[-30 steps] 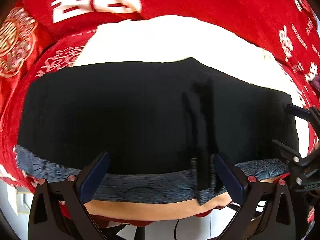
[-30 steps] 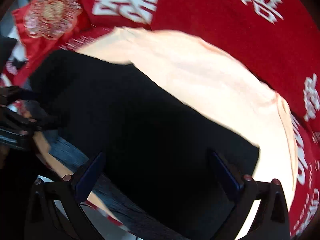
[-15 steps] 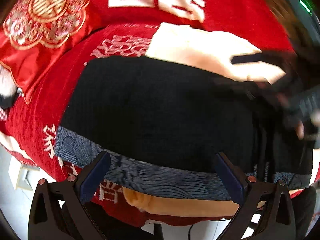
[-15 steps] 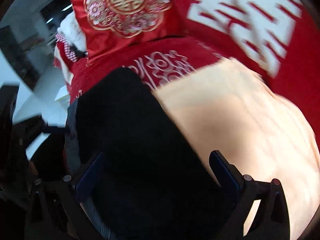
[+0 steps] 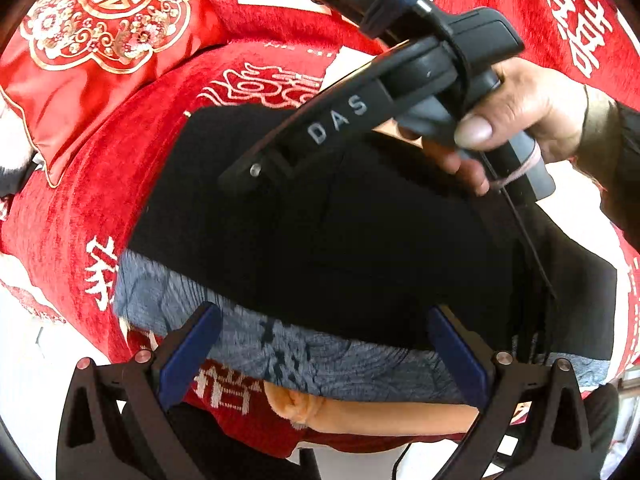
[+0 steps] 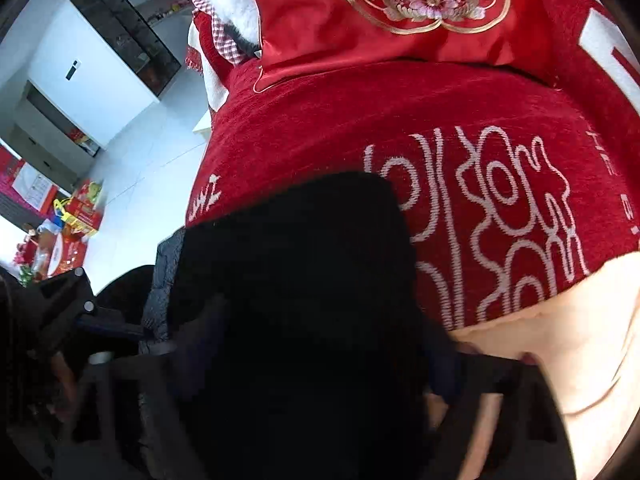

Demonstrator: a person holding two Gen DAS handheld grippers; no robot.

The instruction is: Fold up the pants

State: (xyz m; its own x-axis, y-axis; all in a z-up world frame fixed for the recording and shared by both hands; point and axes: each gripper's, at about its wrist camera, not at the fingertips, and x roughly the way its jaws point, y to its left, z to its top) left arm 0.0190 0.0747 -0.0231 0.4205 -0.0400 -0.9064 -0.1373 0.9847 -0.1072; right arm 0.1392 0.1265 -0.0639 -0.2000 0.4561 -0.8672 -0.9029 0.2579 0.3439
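The left hand-held gripper [image 5: 320,354] hovers low at the near edge of the bed, its two blue-padded fingers [image 5: 188,350] spread wide and grasping nothing, just above the grey patterned band along the hem of the black pants [image 5: 340,240]. Across from it, the person's right hand [image 5: 532,114] wraps the handle of the right hand-held gripper [image 6: 320,368], angled down onto the far side of the pants. Its own camera is blurred and filled with black cloth, so I cannot tell whether it is clenched or released. One pair of pants lies flat over a cream cloth [image 6: 580,340] on the red bedspread [image 5: 80,220]; one embroidered red pillow [image 5: 100,32] sits beyond.
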